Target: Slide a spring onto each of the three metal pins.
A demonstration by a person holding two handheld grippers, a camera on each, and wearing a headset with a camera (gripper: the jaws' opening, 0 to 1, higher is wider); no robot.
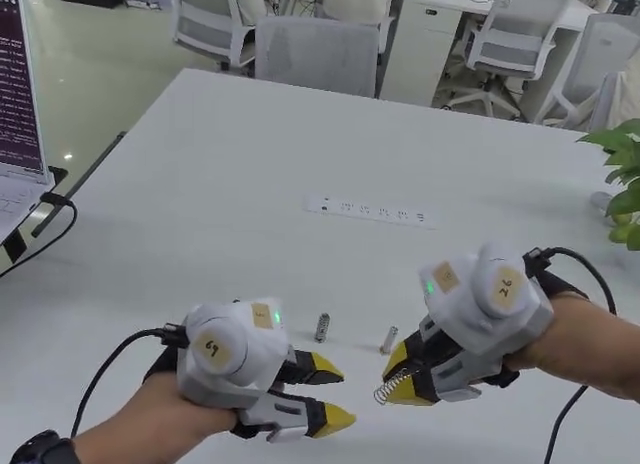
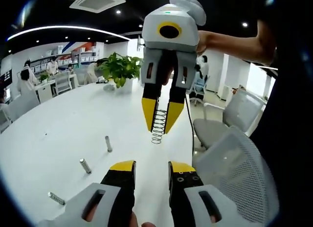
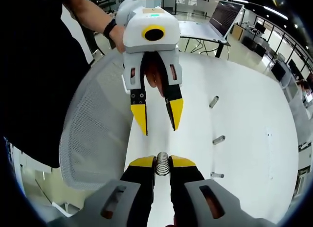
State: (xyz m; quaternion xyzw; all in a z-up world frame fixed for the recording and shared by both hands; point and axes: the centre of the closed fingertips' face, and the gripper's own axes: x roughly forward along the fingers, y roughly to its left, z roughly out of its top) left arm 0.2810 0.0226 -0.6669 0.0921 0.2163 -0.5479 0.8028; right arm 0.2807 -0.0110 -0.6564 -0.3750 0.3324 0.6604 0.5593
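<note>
Three metal pins (image 2: pixel 85 165) can be counted in the left gripper view, strung out on the white table (image 2: pixel 44 139) to the left of the spring (image 2: pixel 157 125) and lower in that view. The fisheye bends them so much that I cannot tell whether they stand or lie. From the head view two of them are plain, a left pin (image 1: pixel 322 327) and a right pin (image 1: pixel 389 339), both just beyond the spring, the right one nearer to it. The left pin looks ribbed, but it is too small to say whether that is a coil on it. The right gripper (image 1: pixel 400 379) has its yellow-tipped jaws pressed onto the spring, which pokes out of the tips at a slant, apart from the pins. How far the coil runs back between the jaws is hidden in the head view, whereas the right gripper view looks straight at its round end, squeezed between both tips. The left gripper view shows most of the spring's length, hanging down past the opposite tips. The left gripper (image 1: pixel 338 394) is spread wide and sits just left of the spring, tips pointing toward it. A power strip (image 1: pixel 370 211) lies well beyond the spring, and a mesh chair (image 3: pixel 93 129), cut off at the edge, is left of the spring in the right gripper view.
</note>
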